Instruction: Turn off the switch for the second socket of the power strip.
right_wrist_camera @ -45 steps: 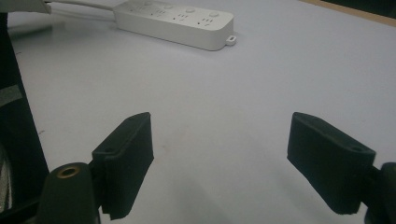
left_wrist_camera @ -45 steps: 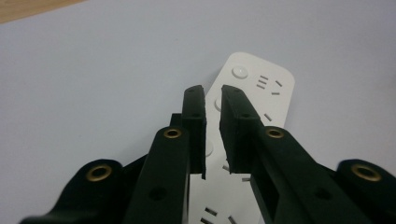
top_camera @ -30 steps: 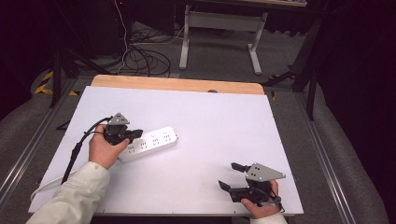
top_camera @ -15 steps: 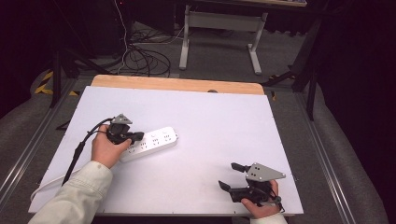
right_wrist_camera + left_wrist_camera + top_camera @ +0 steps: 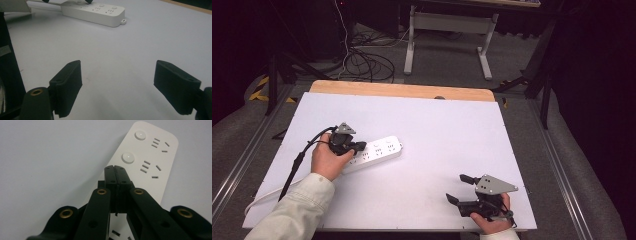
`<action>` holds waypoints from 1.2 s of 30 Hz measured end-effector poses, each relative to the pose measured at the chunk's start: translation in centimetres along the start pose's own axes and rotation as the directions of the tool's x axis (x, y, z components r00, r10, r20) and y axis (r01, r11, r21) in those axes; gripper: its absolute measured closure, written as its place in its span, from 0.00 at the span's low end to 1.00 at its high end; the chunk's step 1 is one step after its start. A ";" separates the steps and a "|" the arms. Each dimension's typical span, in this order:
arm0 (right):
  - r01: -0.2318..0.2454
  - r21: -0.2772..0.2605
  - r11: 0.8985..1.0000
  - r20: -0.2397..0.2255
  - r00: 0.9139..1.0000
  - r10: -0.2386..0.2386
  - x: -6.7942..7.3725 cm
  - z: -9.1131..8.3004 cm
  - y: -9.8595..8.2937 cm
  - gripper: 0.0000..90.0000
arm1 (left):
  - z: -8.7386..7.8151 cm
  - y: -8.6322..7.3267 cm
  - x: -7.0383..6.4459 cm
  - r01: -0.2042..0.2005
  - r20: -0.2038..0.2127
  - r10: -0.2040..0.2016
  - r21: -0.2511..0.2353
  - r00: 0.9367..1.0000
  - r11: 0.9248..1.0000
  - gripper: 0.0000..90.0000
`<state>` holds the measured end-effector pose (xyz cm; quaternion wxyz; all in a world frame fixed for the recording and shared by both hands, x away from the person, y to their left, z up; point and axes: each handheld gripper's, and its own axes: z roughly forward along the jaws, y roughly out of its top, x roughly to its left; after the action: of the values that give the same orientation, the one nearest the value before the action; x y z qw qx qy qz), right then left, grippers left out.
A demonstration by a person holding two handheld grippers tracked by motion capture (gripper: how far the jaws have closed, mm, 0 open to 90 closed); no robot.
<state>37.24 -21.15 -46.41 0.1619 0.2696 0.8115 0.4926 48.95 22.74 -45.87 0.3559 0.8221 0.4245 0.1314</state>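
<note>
A white power strip (image 5: 379, 151) lies on the white table at centre left, with round buttons beside its sockets. My left gripper (image 5: 361, 146) hovers over the strip's near half, shut with nothing between its jaws. In the left gripper view the closed tips (image 5: 115, 168) sit just short of a round button (image 5: 128, 158) on the power strip (image 5: 150, 157). My right gripper (image 5: 458, 188) rests near the table's front right corner, open and empty. In the right gripper view its jaws (image 5: 117, 85) stand wide apart over bare table, and the power strip (image 5: 93, 11) lies far off.
A white cord (image 5: 267, 197) runs from the strip toward the front left edge. The wooden table rim (image 5: 402, 91) lies at the back. A metal stand (image 5: 447, 30) and loose cables (image 5: 362, 60) sit on the floor beyond.
The left gripper has edged slightly lower over the strip. The right gripper has stayed put.
</note>
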 end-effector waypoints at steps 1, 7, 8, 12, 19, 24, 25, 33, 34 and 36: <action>0.000 0.000 1.000 -0.001 1.000 0.000 0.0 0.0 0.0 0.25 | 0.0 0.0 0.0 -0.010 -0.007 0.010 0.000 1.000 1.000 1.00; 0.002 0.002 1.000 0.001 1.000 -0.002 0.0 0.0 0.0 0.25 | 0.1 0.1 -0.4 -0.037 -0.038 0.038 0.010 0.999 0.999 1.00; 0.002 0.005 1.000 0.002 1.000 -0.002 0.1 0.0 0.0 0.25 | 0.1 0.1 -0.6 -0.040 -0.044 0.040 0.013 0.998 0.999 1.00; 0.005 0.006 1.000 0.000 1.000 -0.005 0.1 0.0 0.0 0.25 | 0.1 0.1 -0.8 -0.044 -0.054 0.045 0.015 0.998 0.999 1.00; 0.005 0.005 1.000 -0.001 1.000 -0.005 0.1 0.0 0.0 0.25 | 0.1 0.1 -0.8 -0.038 -0.061 0.039 0.016 0.997 0.999 1.00; 0.003 0.006 1.000 -0.001 1.000 -0.003 0.1 0.1 0.0 0.25 | 0.1 0.1 -0.9 -0.044 -0.081 0.045 0.017 0.996 0.999 1.00; 0.002 0.006 1.000 -0.002 1.000 -0.002 0.1 0.1 0.0 0.25 | 0.1 0.1 -1.0 -0.039 -0.074 0.040 0.018 0.996 0.999 1.00; 0.002 0.005 1.000 0.000 1.000 -0.002 0.1 0.0 0.0 0.25 | 0.2 0.0 -1.4 -0.062 -0.094 0.063 0.018 0.994 0.998 1.00; 0.001 0.004 1.000 -0.001 1.000 -0.001 0.1 0.0 0.0 0.25 | 0.2 0.0 -1.4 -0.073 -0.102 0.074 0.016 0.992 0.997 1.00; 0.000 0.003 1.000 -0.001 1.000 0.000 0.1 0.0 0.0 0.25 | 0.2 0.0 -1.6 -0.079 -0.113 0.081 0.020 0.990 0.997 1.00</action>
<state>37.16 -21.07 -46.44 0.1610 0.2694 0.8124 0.4914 48.10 21.39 -45.87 0.3194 0.8323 0.4119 0.1889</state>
